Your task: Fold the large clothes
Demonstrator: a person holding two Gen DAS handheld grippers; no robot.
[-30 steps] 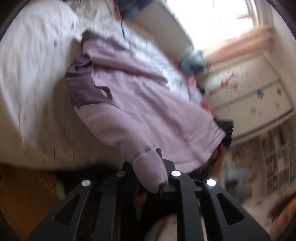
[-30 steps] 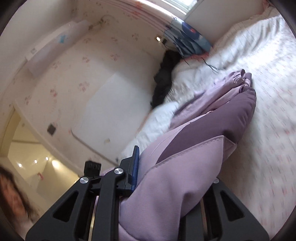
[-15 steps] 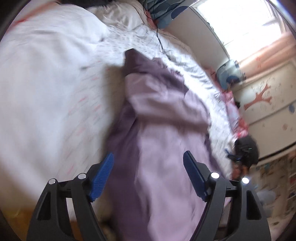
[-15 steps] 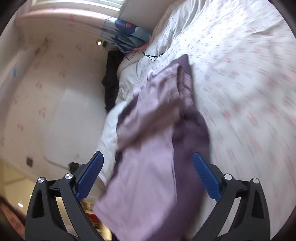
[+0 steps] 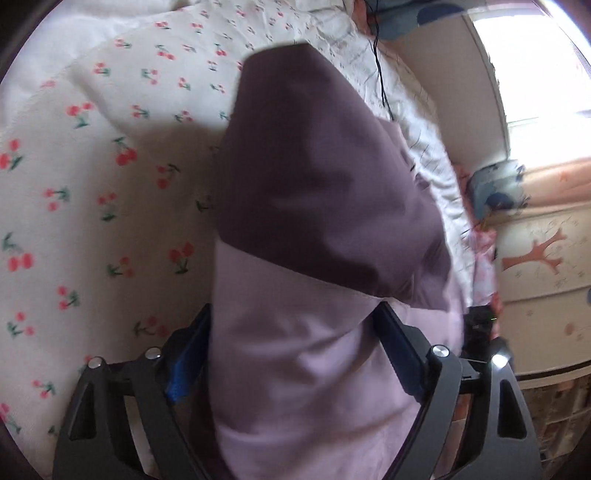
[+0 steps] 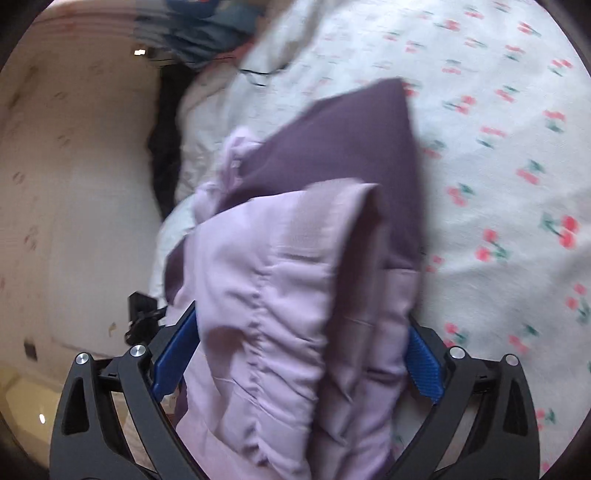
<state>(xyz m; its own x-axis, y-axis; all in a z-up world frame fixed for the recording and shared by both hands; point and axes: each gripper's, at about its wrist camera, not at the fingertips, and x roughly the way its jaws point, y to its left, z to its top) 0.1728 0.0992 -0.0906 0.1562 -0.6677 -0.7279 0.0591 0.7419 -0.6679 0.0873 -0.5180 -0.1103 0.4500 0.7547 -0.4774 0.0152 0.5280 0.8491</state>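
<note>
A lilac jacket with dark purple panels (image 5: pixel 325 229) lies bunched on the cherry-print bed sheet (image 5: pixel 92 166). In the left wrist view my left gripper (image 5: pixel 295 354) has its jaws wide apart with the lilac part of the jacket between them. In the right wrist view the jacket (image 6: pixel 295 258) is folded over, with a gathered lilac hem on top and the purple panel behind. My right gripper (image 6: pixel 299 347) also has wide jaws on either side of the cloth. Whether the pads touch the cloth cannot be told.
A black cable (image 5: pixel 380 70) runs across the sheet near blue bedding (image 5: pixel 410 18) at the head. A painted dresser (image 5: pixel 546 280) stands right of the bed. In the right wrist view a dark garment (image 6: pixel 166 140) hangs between bed and wall (image 6: pixel 74 184).
A second ago both grippers were shut on the jacket and held it up. They opened and dropped it on the bed, then moved in close around the bunched cloth.
</note>
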